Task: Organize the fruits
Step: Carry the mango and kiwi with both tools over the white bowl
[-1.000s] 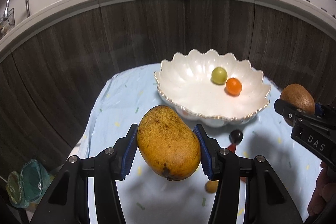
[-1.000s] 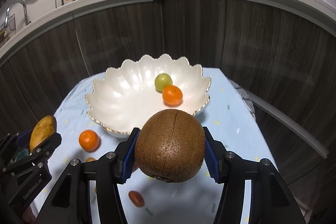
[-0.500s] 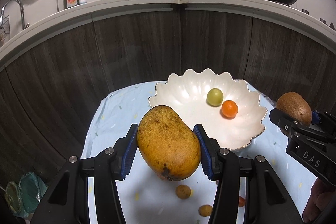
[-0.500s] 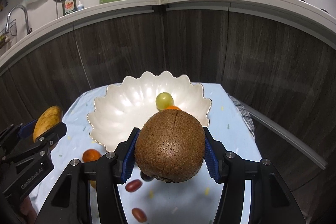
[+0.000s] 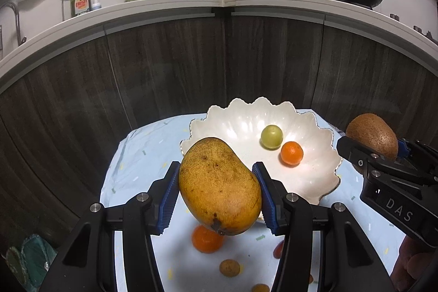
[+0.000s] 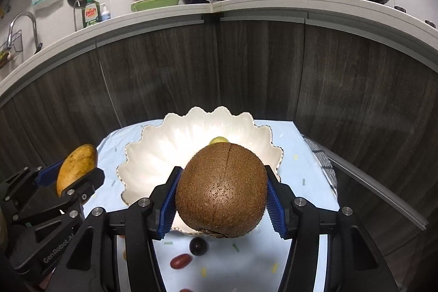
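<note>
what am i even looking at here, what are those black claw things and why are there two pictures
The black claws are two hand-held grippers, one in each of a person's hands; no robot arm is involved. Each carries a camera looking forward along its fingers, so you get one picture per gripper. In the left view, the left gripper clamps a yellow-orange mango. In the right view, the right gripper clamps a fuzzy brown kiwi. Ahead sits a white scalloped bowl on a pale blue tablecloth, already holding a small green round fruit and a small orange citrus. More small fruits lie loose on the cloth, such as another orange one and a dark grape.
</note>
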{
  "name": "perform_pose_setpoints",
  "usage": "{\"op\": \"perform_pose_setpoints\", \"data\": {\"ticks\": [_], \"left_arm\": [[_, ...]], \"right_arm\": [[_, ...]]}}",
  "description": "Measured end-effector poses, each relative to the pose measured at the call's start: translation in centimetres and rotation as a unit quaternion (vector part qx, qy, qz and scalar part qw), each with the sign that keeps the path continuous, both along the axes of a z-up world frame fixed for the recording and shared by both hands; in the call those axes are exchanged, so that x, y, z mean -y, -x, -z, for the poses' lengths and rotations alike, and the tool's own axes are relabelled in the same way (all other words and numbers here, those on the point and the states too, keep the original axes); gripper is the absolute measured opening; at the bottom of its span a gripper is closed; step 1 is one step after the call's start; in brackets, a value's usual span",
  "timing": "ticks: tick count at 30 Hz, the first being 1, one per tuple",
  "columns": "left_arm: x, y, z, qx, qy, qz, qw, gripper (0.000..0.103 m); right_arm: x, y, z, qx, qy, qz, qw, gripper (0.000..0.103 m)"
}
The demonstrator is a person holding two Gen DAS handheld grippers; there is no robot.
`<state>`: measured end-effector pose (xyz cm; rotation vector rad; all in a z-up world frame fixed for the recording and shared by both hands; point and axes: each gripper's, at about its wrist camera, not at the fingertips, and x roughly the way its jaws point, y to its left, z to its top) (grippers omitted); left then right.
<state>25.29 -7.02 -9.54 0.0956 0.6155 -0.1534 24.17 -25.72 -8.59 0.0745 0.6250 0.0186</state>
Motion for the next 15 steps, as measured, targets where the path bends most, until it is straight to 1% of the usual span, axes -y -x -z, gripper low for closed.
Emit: {"op": "perform_pose_setpoints", "data": {"ticks": [6, 12, 15], "left_arm": [[0.0, -1.7, -0.1, 0.001, -0.006, 0.010, 0.9999, 0.052], [-0.3, -3.7, 0.1, -0.002, -0.008, 0.017, 0.9998, 0.052], [-0.5, -4.8, 0.6, -0.014, -0.003, 0.025, 0.9996, 0.052]], "right_arm": [[-0.2, -1.1, 0.1, -0.002, 0.002, 0.002, 1.000, 0.057], [-0.4, -2.8, 0.7, -0.014, -0.002, 0.001, 1.000, 0.057], [-0.7, -3.4, 1.1, -0.022, -0.004, 0.001, 1.000, 0.057]]}}
